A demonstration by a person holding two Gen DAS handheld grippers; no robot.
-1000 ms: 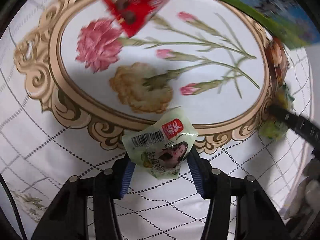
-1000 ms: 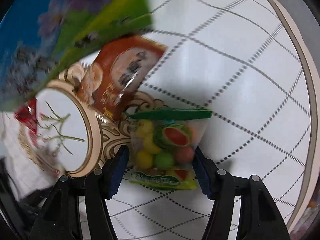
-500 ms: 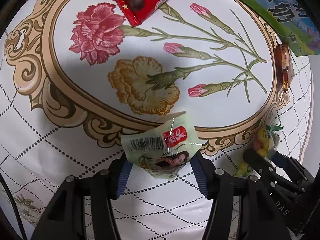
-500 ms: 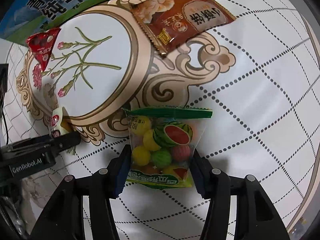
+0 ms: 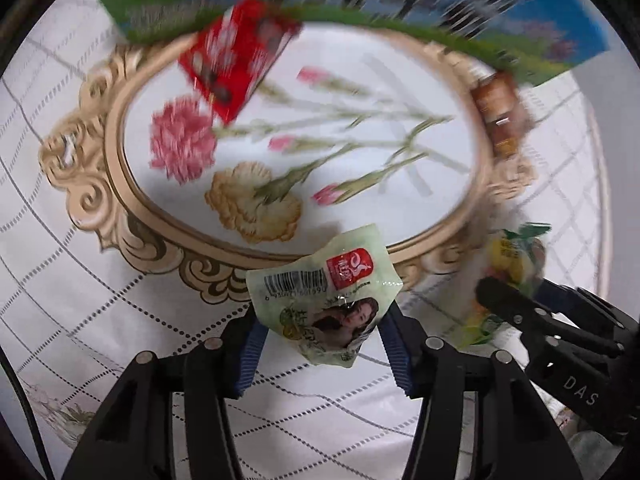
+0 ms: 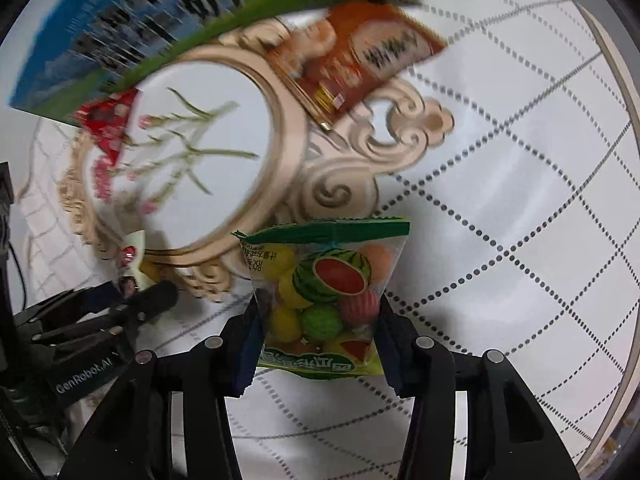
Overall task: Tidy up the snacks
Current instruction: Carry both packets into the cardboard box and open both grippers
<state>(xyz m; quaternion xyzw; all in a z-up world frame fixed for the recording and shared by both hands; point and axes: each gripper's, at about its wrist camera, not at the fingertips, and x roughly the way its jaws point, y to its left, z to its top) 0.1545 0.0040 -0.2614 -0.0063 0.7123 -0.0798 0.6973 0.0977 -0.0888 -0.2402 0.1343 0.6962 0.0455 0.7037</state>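
My left gripper [image 5: 322,334] is clamped on a pale green packet [image 5: 326,294], 6 o'clock in its view; barcode and red logo show, woman's portrait printed, text unreadable. My right gripper [image 6: 318,340] pinches a clear fruit-candy bag [image 6: 324,300] with watermelon art and a green top seal, also 6 o'clock. "GenRobot.AI" reads on the left tool at 8 o'clock in the right view. Farther out on the floral tablecloth [image 5: 360,128]: red packet [image 5: 236,68] at 11, brown packet [image 6: 356,56] at 12, blurred blue-green box [image 6: 160,28] behind.

A flower-printed tablecloth [image 5: 120,280] carries a red packet [image 5: 236,66], brown packet [image 6: 356,56] and carton [image 6: 160,12].
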